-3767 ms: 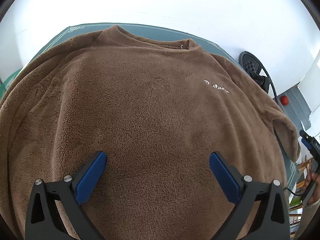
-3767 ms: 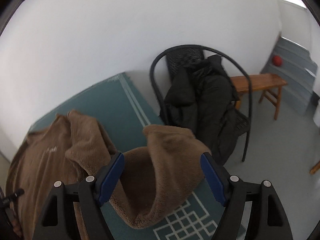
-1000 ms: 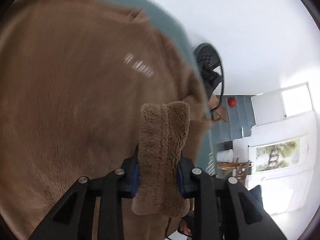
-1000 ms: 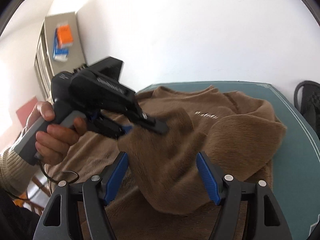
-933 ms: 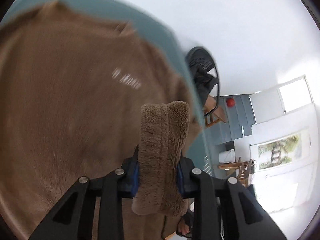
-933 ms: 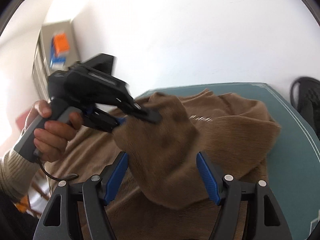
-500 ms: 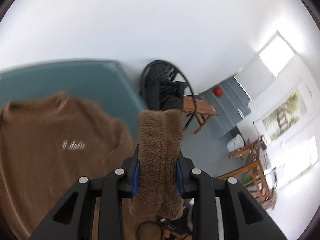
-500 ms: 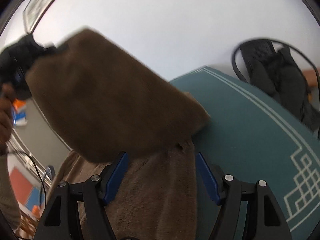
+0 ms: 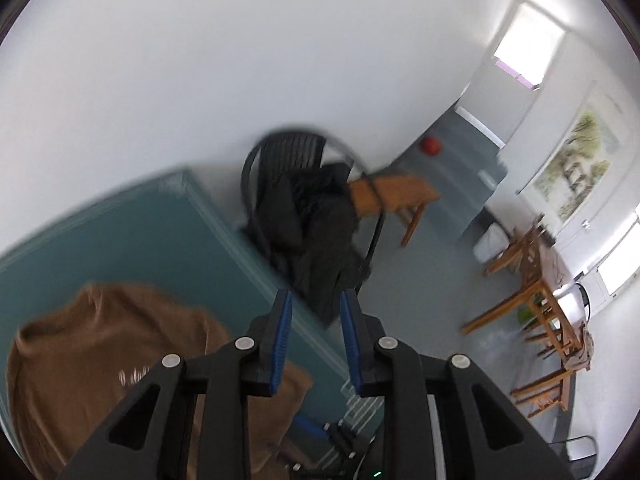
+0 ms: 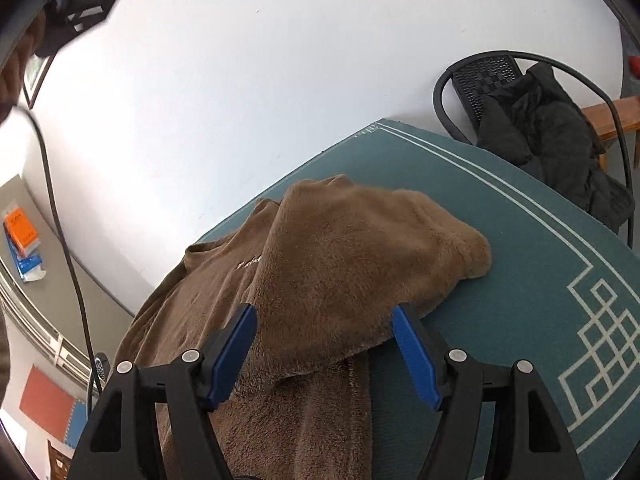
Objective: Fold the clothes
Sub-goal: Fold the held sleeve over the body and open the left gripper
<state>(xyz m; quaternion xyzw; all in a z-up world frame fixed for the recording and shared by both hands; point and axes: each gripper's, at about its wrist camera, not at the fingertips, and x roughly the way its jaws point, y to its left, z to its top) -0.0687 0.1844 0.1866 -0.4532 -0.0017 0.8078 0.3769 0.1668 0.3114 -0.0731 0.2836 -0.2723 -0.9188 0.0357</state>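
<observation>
We are judging the plush brown fleece sweatshirt [image 10: 344,256] soft, floppy, best pinched at its folded hem edge; left gripper [image 9: 314,338] fingers are closing on nothing, right gripper [image 10: 324,350] fingers are standing apart over it.

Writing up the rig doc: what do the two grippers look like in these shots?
Both match. The left gripper and right gripper each have two black plastic fingers with triangular cutouts, silver screw heads on top, and flat blue pads on the inner faces. In the right wrist view a thin black cable hangs down at the left edge.
</observation>
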